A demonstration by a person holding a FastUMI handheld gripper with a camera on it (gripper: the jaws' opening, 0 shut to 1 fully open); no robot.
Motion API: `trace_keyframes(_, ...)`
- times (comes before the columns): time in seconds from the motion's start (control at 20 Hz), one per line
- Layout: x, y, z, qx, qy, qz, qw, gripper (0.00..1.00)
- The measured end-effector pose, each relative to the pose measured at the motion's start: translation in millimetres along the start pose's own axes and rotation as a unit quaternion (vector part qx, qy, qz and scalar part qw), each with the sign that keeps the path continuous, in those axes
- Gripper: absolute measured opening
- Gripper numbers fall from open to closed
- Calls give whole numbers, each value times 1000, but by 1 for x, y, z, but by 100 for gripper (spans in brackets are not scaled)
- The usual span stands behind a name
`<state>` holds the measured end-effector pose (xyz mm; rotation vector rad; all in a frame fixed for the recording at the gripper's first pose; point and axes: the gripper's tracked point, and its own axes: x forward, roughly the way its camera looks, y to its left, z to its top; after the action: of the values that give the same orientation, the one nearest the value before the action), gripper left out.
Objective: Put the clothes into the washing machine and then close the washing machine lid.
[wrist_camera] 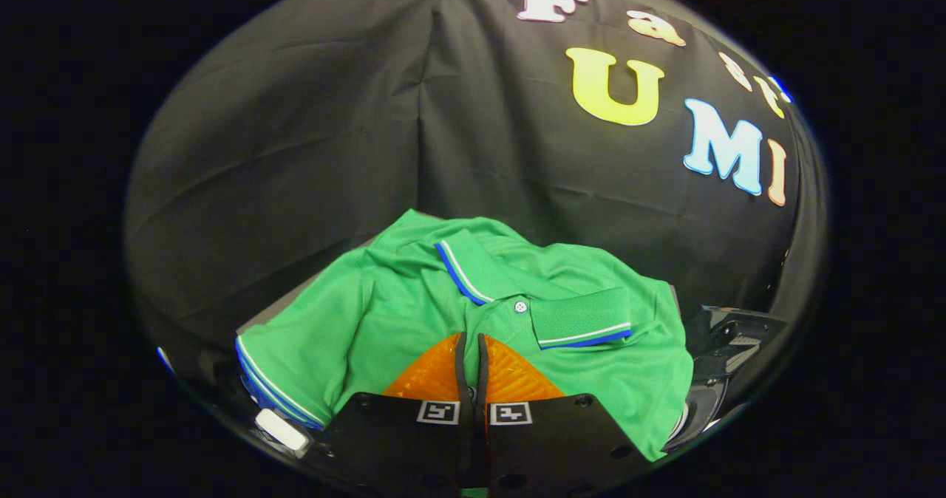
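Tongs (473,346), nearest the lens, stand with their two fingers pressed together at the shirt's placket; whether any cloth is pinched between them cannot be told. From left to right, the green polo shirt (384,313) lies crumpled across a grey tabletop (295,298), striped sleeve cuff (270,387) first, then collar (517,291) and button. Light, limp and unbreakable by judgement, it should gather best at the bunched collar.

A grey tabletop (292,304) shows as a narrow strip along the left edge of a green polo shirt (414,313). The shirt lies spread and rumpled over most of it, collar trimmed in white and blue, one button visible. The claw (471,357), fingers pressed together, sits over the shirt's near part, below the collar.
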<state>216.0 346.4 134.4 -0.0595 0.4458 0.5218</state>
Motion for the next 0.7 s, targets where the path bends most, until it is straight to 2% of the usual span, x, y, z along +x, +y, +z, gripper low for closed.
trace_keyframes(0.4, -89, -79, 62, 102, -88, 10, 991, 1)
trace_keyframes(0.7, -145, -165, 67, 134, -125, -45, 982, 1)
